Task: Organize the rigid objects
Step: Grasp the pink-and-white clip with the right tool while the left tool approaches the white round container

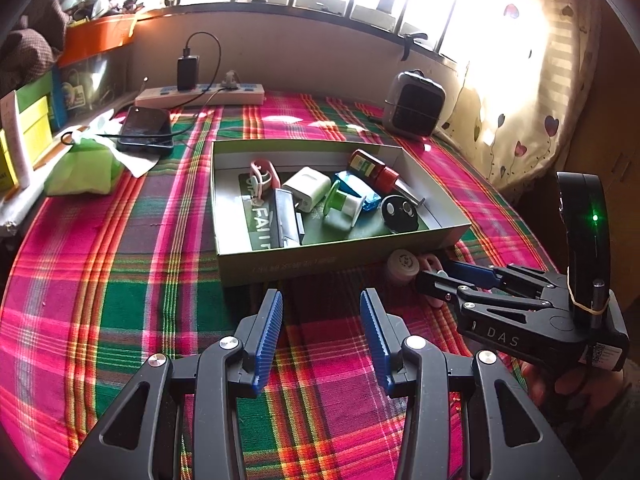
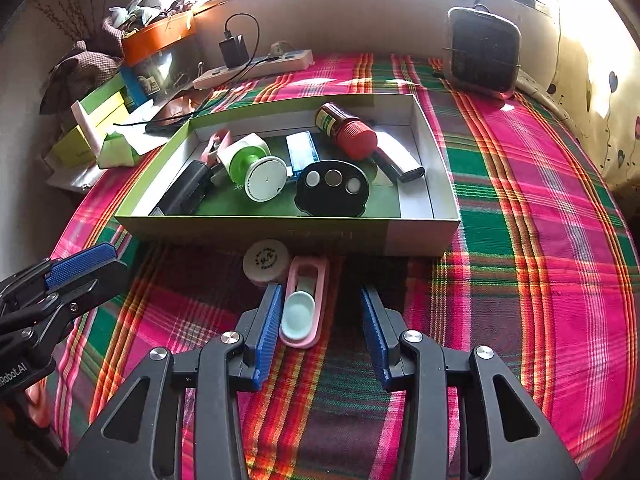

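Note:
A shallow green box (image 2: 256, 232) stands on the plaid cloth and holds several items: a red-capped bottle (image 2: 346, 130), a green-and-white spool (image 2: 256, 172), a black oval piece with three round buttons (image 2: 332, 190) and others. In front of it lie a small round white-lidded jar (image 2: 266, 264) and a pink oblong case with a pale mint oval (image 2: 306, 304). My right gripper (image 2: 320, 300) is open around the pink case, which lies against the left finger with a gap to the right one. My left gripper (image 1: 321, 304) is open and empty before the box's front wall (image 1: 280, 268).
A power strip (image 1: 200, 94) with a charger, a dark phone (image 1: 146, 130) and a green pouch (image 1: 80, 168) lie at the back left beside stacked boxes. A small grey heater (image 2: 484, 52) stands at the back right. A curtain hangs on the right.

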`<state>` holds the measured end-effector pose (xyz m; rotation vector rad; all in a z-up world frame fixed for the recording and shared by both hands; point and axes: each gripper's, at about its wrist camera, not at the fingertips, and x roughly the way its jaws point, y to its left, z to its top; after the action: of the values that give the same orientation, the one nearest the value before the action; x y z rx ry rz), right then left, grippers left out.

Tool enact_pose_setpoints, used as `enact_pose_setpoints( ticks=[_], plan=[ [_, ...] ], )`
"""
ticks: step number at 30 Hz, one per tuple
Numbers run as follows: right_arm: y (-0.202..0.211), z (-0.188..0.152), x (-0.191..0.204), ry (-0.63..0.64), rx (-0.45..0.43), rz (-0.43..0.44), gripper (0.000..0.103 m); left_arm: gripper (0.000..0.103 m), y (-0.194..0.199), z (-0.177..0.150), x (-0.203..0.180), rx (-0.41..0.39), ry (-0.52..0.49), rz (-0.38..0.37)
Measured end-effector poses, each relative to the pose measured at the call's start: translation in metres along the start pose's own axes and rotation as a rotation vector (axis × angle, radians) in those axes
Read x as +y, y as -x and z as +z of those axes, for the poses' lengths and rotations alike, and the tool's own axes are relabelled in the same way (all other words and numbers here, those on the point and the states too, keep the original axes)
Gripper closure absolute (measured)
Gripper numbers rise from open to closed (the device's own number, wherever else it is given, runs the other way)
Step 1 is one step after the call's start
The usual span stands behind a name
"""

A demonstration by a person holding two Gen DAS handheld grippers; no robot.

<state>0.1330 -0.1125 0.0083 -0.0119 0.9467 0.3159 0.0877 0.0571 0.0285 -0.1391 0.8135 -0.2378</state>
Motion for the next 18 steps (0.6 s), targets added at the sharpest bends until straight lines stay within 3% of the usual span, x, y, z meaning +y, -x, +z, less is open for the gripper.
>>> enact_pose_setpoints(
  ticks=[14,18],
  plan=[
    [-0.001,-0.002,0.003,0.036,-0.026,-0.042,0.063,0.063,-0.011,0.0,0.0,0.032,0.0,0.001],
    [0.0,-0.003,0.001,0.044,-0.033,-0.062,0.075,0.063,-0.016,0.001,-0.007,0.042,-0.007,0.006]
  ],
)
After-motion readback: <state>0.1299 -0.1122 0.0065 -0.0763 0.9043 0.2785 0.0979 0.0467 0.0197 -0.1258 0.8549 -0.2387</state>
